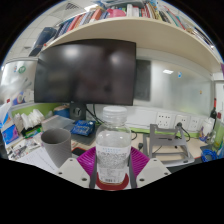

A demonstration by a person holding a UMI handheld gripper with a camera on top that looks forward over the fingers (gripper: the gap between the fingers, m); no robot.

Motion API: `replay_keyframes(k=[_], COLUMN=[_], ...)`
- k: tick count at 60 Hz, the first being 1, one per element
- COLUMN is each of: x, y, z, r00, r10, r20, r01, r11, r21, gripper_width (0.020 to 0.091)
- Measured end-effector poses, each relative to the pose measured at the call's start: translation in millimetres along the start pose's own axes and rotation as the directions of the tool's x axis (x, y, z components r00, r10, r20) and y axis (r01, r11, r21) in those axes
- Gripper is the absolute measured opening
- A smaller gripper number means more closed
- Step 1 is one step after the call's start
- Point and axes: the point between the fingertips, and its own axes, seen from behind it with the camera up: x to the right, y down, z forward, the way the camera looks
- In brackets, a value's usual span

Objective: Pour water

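Bottle between the fingers, cup at ten o'clock

In the gripper view, we see a clear plastic water bottle (113, 145) with a white cap and a pale label standing upright between the two fingers, its long axis vertical. The pink pads (88, 160) lie against its sides at both left and right, so we judge that the gripper (113, 172) is clenched on the bottle and carries it. The grey cup (56, 146) stands on the desk (170, 158) at about ten o'clock from the bottle, near it but apart, with its open mouth upward; it looks matte, smooth and slightly conical. We think the coming move turns on this: the bottle must go left and tilt toward the cup. Beyond both, at twelve o'clock, is a dark glossy monitor (85, 72).
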Motion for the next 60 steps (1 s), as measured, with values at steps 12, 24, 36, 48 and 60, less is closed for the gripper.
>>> replay_keyframes(k=[12, 24, 36, 48, 60], x=[5, 13, -2, -17, -15], y=[5, -2, -43, -84, -96], z=[-12, -80, -160, -213, -249], r00=[0.999, 0.988, 0.97, 0.952, 0.925], r10=[-0.021, -0.038, -0.003, 0.049, 0.084], r20=[-0.027, -0.147, -0.243, -0.303, -0.369], r01=[0.019, 0.016, -0.041, -0.092, -0.135], r11=[0.997, 0.988, 0.983, 0.987, 0.984], r21=[-0.07, -0.151, -0.177, -0.129, -0.115], gripper_width=[0.0784, 0.0858, 0.0851, 0.0852, 0.0847])
